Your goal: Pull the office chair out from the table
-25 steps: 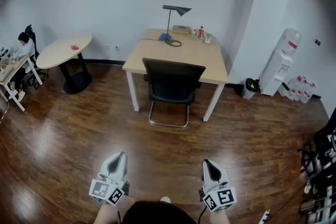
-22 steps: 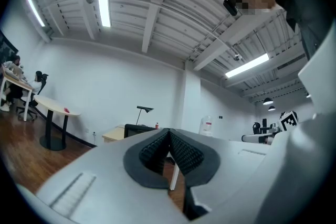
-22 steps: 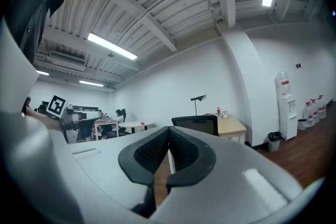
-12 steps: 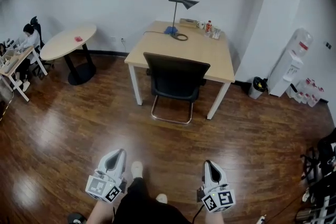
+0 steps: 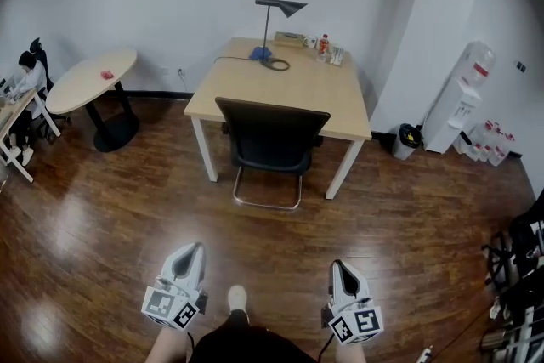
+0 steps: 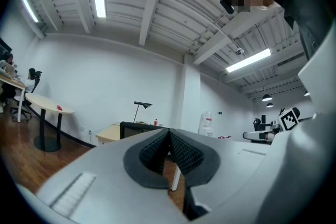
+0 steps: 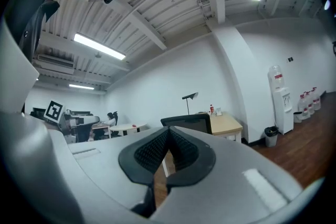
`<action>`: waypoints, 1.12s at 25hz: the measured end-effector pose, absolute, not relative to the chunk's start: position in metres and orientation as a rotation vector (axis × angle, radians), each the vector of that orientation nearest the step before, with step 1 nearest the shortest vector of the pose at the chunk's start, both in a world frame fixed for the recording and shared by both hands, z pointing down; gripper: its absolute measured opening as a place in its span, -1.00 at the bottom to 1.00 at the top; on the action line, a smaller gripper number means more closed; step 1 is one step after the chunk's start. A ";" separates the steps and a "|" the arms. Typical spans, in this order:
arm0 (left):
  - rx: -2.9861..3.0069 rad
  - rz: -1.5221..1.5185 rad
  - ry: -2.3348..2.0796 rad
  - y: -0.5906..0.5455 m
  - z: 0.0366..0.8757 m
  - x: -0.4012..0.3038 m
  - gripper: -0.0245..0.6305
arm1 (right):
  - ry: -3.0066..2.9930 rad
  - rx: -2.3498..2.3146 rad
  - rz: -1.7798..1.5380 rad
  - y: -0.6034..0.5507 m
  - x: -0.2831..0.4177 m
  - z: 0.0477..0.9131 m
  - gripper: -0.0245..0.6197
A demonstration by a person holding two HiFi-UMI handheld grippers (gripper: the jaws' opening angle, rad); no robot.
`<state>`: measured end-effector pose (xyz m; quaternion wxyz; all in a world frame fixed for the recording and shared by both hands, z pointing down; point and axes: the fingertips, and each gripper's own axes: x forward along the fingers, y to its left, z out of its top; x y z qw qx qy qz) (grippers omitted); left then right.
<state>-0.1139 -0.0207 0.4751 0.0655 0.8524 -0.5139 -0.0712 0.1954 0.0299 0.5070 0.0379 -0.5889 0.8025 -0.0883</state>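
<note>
The office chair (image 5: 270, 136) is tucked under the near edge of the surface (image 5: 314, 93). A small bin (image 5: 409, 138) stands right of the surface, contents unseen. Well short of the surface, left gripper (image 5: 192, 252) and right gripper (image 5: 338, 268) point level toward it, fingers pressed together, empty.

Dark wood floor (image 5: 110, 242) carries desk (image 5: 327, 98), office chair (image 5: 270, 133), round table (image 5: 81, 82) and bin (image 5: 407, 138); desk top bears lamp (image 5: 261, 55) and bottle (image 5: 324, 49) near far edge; round table bears small red item (image 5: 107, 74).
</note>
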 end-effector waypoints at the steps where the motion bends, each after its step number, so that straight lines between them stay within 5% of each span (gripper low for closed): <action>1: 2.578 -0.225 -1.544 -0.031 0.474 -0.114 -0.92 | 2.462 -1.813 -0.265 0.020 0.196 0.506 -0.88; 28: 2.723 -0.098 -1.461 -0.253 0.488 -0.140 -0.92 | 2.528 -1.899 -0.217 -0.188 0.146 0.507 -0.88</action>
